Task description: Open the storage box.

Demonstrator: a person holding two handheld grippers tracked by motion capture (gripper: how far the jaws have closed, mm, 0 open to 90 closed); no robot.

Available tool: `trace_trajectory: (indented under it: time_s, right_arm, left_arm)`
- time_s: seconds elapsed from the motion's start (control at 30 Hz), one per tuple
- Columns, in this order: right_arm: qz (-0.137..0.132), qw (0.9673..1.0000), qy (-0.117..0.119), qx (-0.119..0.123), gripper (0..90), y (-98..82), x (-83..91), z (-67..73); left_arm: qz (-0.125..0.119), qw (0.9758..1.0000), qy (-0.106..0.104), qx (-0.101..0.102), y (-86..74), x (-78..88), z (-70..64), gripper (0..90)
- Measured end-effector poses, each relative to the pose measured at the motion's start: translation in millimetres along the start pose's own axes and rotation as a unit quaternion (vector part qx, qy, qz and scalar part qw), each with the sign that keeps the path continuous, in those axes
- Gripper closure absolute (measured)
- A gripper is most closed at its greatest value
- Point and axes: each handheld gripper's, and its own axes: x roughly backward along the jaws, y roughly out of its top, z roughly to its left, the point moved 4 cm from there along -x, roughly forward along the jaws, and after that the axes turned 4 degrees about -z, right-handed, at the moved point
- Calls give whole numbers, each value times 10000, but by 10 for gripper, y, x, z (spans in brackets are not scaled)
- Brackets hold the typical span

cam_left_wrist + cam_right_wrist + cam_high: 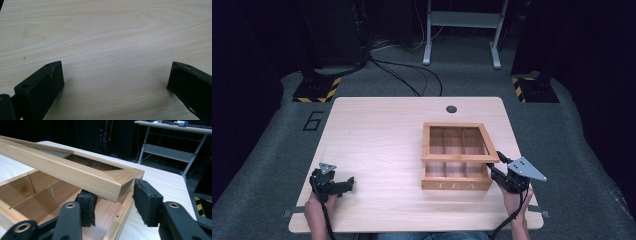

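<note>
**High view: right gripper at the lid corner of the tea box**

High view shows a light wooden table (382,150) with a wooden box (456,172) marked TEA on its front, standing right of centre near the person's edge. Its framed lid (457,142) is raised, tilted up and back on its far side, and the divided compartments show beneath it. The right gripper (498,172) sits at the box's near right corner, its grey plate on top and a cable trailing to the hand. In the right gripper view the lid's corner (117,182) lies between the 2 pads: 1 pad (86,203) sits under the frame inside the box, the other just beside the frame's outer end; the jaws are closed on the lid corner.

The left gripper (346,184) rests on bare table at the near left, well apart from the box. In the left gripper view its jaws stand wide apart with nothing between them.

Beyond the table lie black cables (412,75) on the grey floor, a white desk frame (462,30), and 2 striped stand bases (317,90).
</note>
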Motion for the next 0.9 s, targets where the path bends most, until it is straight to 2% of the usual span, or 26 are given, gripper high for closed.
trace_trajectory:
  time_s: [0.17, 0.27, 0.5, 0.63, 0.9]
  right_arm:
    - [-26, 9999, -96, 33, 510, 13, -80, -2]
    - [-68, 9998, -160, 44, 550, 16, -101, -18]
    - [-174, 9995, -224, 137, 562, 54, -107, -23]
    - [-229, 9994, -236, 54, 563, 107, -123, -37]
    - [-229, 9996, -102, -124, 573, 228, -157, -105]
  left_arm:
    - [0, 10000, 1, 2, 0, 0, 0, 4]
    - [-1, 10000, 0, 2, 0, 0, 0, 4]
    - [-1, 10000, 0, 0, 0, 0, 0, 4]
    - [-2, 10000, 2, 1, 0, 0, 0, 4]
    - [-3, 10000, 2, 5, 0, 0, -1, 4]
